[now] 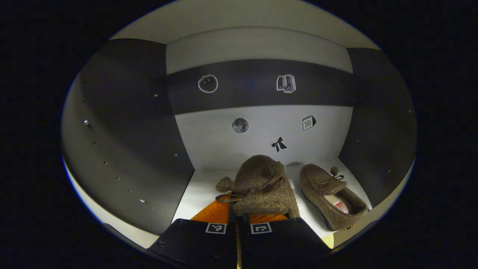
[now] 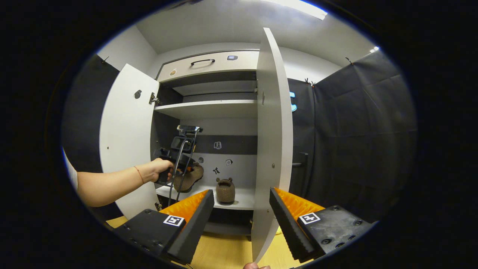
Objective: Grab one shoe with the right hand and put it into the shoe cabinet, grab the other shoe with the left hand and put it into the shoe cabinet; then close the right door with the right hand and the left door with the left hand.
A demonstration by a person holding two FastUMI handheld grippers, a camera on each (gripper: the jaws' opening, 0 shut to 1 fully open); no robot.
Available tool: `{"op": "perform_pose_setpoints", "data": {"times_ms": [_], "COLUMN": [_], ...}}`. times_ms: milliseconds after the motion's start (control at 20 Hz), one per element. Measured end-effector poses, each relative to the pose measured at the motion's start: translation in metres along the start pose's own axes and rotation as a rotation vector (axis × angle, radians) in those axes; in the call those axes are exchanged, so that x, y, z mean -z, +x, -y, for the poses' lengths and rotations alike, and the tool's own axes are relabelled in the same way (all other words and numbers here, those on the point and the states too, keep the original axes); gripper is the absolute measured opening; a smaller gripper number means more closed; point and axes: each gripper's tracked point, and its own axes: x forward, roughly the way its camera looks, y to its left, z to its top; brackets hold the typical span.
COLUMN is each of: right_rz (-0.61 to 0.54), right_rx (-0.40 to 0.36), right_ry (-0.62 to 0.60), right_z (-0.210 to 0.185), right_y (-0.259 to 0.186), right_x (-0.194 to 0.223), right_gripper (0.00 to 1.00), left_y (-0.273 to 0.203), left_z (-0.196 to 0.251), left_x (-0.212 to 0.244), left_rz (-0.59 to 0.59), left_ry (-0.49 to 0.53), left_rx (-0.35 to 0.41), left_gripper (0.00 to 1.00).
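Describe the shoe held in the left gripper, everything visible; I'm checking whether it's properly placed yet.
The held shoe is a brown, fuzzy fleece-like slipper with a thin brown bow lace across its top and a small pompom at its left side. The left gripper is shut on its near end, toe pointing toward the cabinet's back wall. It is inside the shoe cabinet, over the white shelf, left of the other shoe and apart from it. Whether its sole rests on the shelf cannot be told.
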Motion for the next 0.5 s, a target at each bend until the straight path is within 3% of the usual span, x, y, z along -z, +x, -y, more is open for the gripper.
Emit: {"op": "perform_pose_setpoints", "data": {"times_ms": [250,500], "right_rz": [-0.022,-0.028], "right_rx": [-0.014,-0.011], "right_ry": [0.037,0.031], "right_z": [0.002,0.003], "right_y": [-0.002,-0.004], "right_x": [0.007,0.008], "right_gripper": [0.95,0.95], "left_y": [0.044,0.056], "left_z": [0.008,0.006], "left_x": [0.022,0.039], "left_rz": [-0.09,-0.155], "left_ry": [0.017,0.035], "left_rx": [0.005,-0.015], "left_gripper": [0.09,0.1]}}
